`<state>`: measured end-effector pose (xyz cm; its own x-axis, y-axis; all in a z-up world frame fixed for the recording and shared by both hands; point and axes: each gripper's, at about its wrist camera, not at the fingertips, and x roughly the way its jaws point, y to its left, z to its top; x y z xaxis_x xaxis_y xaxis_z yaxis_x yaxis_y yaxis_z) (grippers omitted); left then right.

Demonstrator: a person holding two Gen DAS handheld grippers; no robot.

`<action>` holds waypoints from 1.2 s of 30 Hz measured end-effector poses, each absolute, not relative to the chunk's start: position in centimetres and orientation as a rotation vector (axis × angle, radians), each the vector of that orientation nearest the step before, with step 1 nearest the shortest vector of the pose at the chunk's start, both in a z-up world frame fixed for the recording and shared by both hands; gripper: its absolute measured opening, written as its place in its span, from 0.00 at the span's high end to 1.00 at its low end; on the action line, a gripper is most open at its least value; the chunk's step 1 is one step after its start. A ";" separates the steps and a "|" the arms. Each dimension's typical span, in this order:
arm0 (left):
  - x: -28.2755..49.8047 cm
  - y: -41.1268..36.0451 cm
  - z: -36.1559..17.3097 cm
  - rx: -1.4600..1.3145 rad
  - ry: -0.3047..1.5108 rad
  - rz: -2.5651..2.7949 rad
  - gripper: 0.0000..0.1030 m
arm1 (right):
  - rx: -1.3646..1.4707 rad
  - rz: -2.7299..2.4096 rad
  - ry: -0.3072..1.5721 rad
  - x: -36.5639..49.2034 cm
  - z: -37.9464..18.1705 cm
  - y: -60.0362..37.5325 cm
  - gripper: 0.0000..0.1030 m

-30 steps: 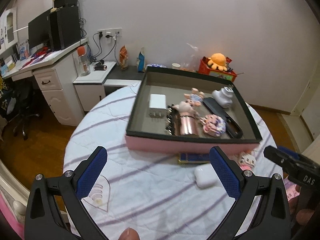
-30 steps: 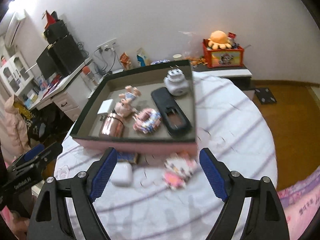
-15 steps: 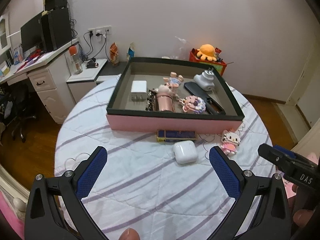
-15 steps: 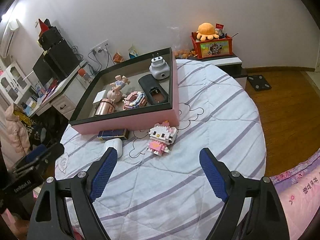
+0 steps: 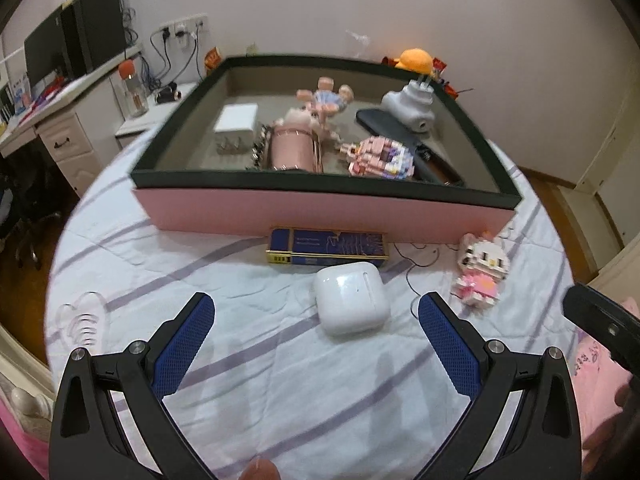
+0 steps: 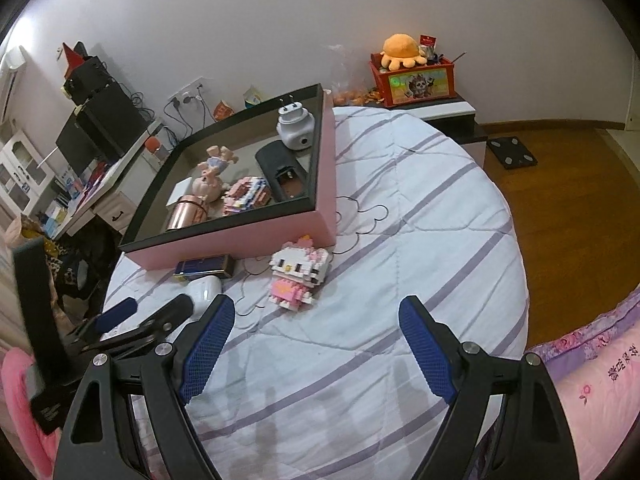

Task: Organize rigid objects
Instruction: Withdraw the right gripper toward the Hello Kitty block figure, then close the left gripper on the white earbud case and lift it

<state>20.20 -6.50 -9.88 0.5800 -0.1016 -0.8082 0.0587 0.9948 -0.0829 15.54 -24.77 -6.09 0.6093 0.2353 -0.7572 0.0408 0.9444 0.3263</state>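
Here, nearest the left wrist camera, the left gripper (image 5: 316, 334) hangs over the striped quilt (image 5: 240, 380) with its blue-padded jaws spread wide and nothing between the pads. Just ahead of its fingertips lies a white earbud case (image 5: 350, 298), flat on the quilt. The right gripper (image 6: 316, 340) is likewise spread wide and empty above bare quilt; in its view the left gripper's fingers show low at the left, beside the earbud case.

Just beyond the case sits a dark blue box with gold trim (image 5: 328, 247), lying against the pink side of the tray. To the right of both, a block-built white cat figure in a pink dress (image 5: 482, 270) lies on the quilt near the tray's corner, apart from the case.

Farther on stands the pink tray with a dark rim (image 5: 320, 212). Inside it are a white charger (image 5: 235, 122), a rose-gold cylinder (image 5: 294, 152), a pink block figure (image 5: 382, 158), a black remote (image 5: 404, 136), a pale grey plug adapter (image 5: 410, 104) and a small pink doll (image 5: 326, 100).

Against the far wall sits an orange plush octopus (image 6: 400, 52) on a red box (image 6: 414, 82).
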 end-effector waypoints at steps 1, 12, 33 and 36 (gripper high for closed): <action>20.5 -6.6 -10.2 -0.054 0.955 -0.093 0.00 | 0.330 0.111 0.918 15.7 -6.3 -25.0 0.17; 21.7 -7.2 -12.5 -0.014 0.954 -0.037 0.35 | 0.350 0.091 0.936 16.7 -7.2 -26.4 0.17; 19.0 -2.1 -7.3 -0.070 0.901 -0.083 0.52 | 0.304 0.131 0.912 16.6 -5.5 -24.0 0.17; 19.4 -1.8 -5.8 -0.069 0.880 -0.093 0.52 | 0.289 0.140 0.900 17.3 -4.8 -23.4 0.17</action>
<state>19.36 -1.81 -5.78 0.6337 -0.1097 -0.7658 0.0532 0.9937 -0.0983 17.30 -23.42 -4.81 0.6155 0.2400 -0.7507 0.0011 0.9523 0.3052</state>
